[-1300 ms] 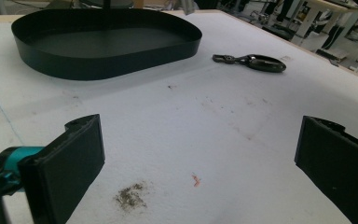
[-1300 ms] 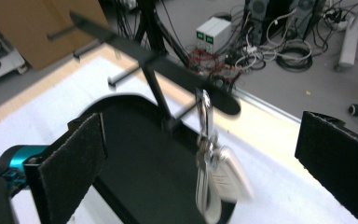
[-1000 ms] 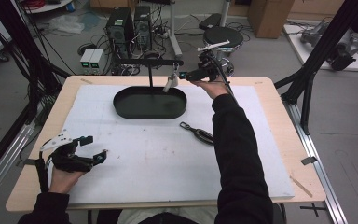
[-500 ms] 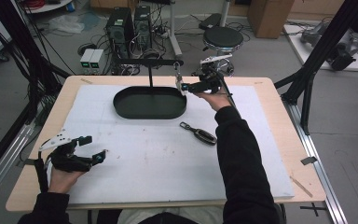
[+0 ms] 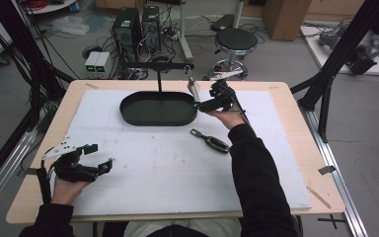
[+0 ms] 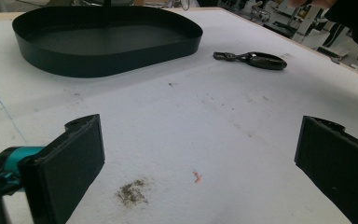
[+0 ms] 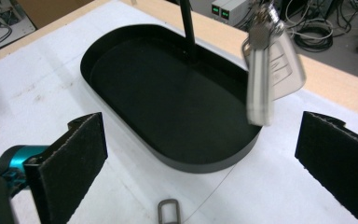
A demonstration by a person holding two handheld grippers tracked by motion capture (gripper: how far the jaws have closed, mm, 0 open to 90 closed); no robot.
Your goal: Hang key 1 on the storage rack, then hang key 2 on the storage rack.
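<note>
Right gripper view, key fob: a silver key fob [image 7: 272,65] hangs in the air from a hook, above the far end of the black tray, blurred.
Stand: a black stand [image 5: 160,74] rises from the tray and its crossbar carries the hanging fob [image 5: 193,88].
Right gripper: right gripper [image 5: 203,104] is just beside the hanging fob, its fingers released and wide apart, grasping nothing.
Tray: black oval tray [image 5: 128,114] sits on the white worktop [image 5: 168,173].
Second key: a dark car key [image 5: 210,141] lies flat on the worktop, near the tray.
Left gripper: left gripper [image 5: 101,159] rests low at the near left, fingers spread and holding nothing.
</note>
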